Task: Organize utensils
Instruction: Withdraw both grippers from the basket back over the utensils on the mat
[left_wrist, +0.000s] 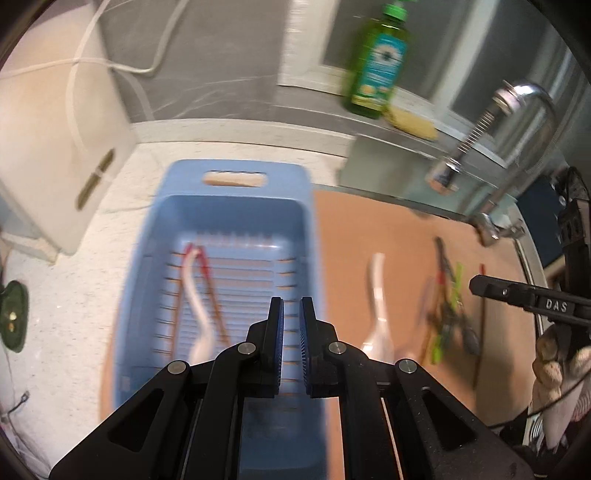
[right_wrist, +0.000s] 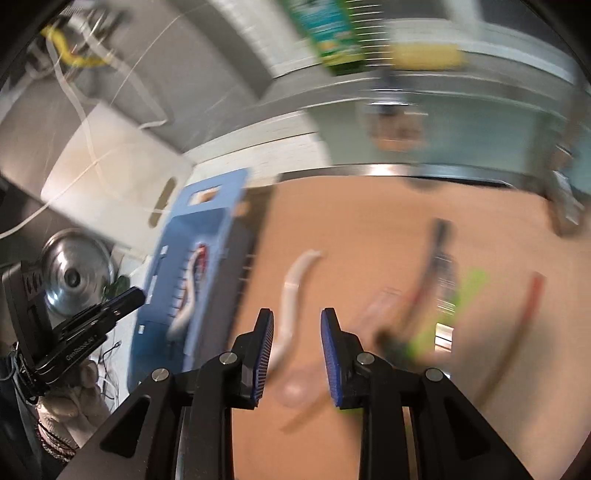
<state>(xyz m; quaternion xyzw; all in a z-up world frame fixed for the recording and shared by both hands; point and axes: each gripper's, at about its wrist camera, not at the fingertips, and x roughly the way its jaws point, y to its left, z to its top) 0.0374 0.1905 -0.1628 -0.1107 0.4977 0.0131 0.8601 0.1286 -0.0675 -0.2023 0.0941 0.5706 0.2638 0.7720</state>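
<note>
The right tool (right_wrist: 297, 352) hung partly open and empty just above the white spoon (right_wrist: 291, 295) on the desk (right_wrist: 351, 221). The spoon's long side ran near to far. The left tool (left_wrist: 291, 345), shut and empty, was over the blue basket (left_wrist: 236, 184).

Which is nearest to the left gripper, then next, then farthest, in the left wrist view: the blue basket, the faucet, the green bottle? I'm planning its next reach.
1. Blue basket: directly under and ahead of the left gripper, which has nothing in it.
2. Faucet: beyond the brown board, to the right.
3. Green bottle: farthest, on the back ledge.
</note>
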